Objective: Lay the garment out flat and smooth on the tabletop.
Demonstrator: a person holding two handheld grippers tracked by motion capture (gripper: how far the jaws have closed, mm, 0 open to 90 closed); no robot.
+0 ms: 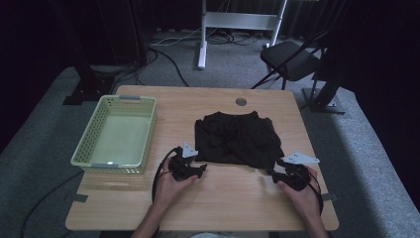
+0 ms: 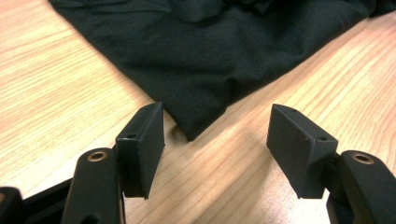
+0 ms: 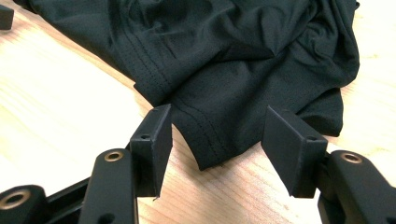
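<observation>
Reaching for black garment [image 1: 236, 139] crumpled mid-table, beside empty basket [image 1: 119, 135]. Left gripper [image 2: 217, 140] and right gripper [image 3: 217, 140] both spread wide, each straddling near hem corner, nothing clamped. Grasp and handling apparently all left.

basket [image 1: 117, 136] left of garment [image 1: 237, 139] on table [image 1: 223, 198].

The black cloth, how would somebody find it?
Start at the wooden table. The pale green basket sits on its left side, and the black cloth lies rumpled to the right of it, mid-table. It is the one soft, dark thing there.
</observation>
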